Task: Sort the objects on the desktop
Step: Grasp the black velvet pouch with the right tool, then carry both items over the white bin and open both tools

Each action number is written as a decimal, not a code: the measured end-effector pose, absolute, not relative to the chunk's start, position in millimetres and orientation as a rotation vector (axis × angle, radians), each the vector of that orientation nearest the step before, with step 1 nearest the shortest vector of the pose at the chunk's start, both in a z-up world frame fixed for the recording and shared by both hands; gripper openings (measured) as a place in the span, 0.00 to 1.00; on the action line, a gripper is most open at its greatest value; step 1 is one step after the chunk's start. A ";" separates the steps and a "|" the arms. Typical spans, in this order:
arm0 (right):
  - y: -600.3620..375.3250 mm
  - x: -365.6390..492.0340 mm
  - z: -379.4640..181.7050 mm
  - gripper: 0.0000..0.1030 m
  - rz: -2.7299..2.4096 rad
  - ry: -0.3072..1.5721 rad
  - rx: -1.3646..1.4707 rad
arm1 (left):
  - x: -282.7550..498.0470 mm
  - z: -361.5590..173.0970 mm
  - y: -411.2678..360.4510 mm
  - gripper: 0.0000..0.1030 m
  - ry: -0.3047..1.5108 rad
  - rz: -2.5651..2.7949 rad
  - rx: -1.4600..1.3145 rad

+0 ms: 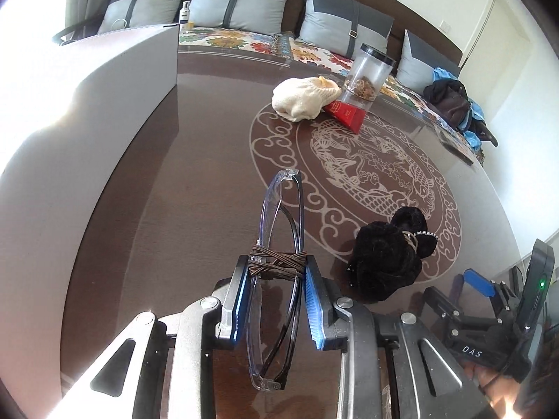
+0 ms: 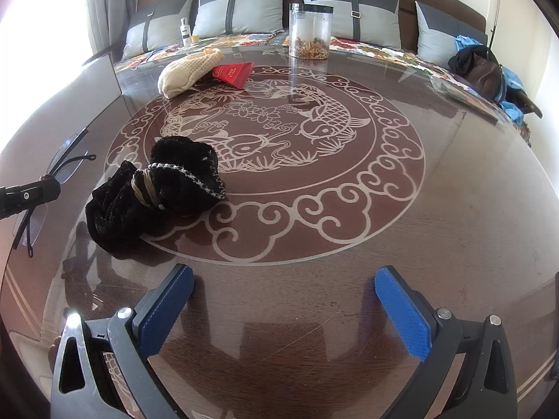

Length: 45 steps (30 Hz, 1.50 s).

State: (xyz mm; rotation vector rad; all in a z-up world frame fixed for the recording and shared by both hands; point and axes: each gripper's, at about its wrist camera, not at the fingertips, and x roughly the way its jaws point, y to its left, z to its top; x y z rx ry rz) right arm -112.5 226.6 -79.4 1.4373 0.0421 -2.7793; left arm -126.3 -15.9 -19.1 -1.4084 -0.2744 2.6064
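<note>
Glass tabletop point(image 1: 195, 188); folded glasses point(image 1: 279, 230) clamped in left gripper point(image 1: 277, 272), apparently airborne.

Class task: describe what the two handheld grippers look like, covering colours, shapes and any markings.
The left gripper has grey metal arms with round rivets and blue ribbed pads on its fingers. The right gripper has dark grey triangular-cutout arms and blue textured pads; its black body bears "DAS" lettering and a green light.
</note>
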 end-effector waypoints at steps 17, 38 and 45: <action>226.9 -112.4 -79.1 1.00 -2.779 0.040 1.436 | -118.0 -41.0 -31.2 0.55 0.070 2.694 -1.424; 167.8 -144.7 -23.5 0.41 -2.666 -0.128 1.501 | -64.2 15.3 -63.5 0.11 -0.312 2.642 -1.255; 105.3 -130.4 87.5 0.41 -2.534 -0.076 1.187 | -35.2 110.3 -172.1 0.11 -0.501 2.797 -1.043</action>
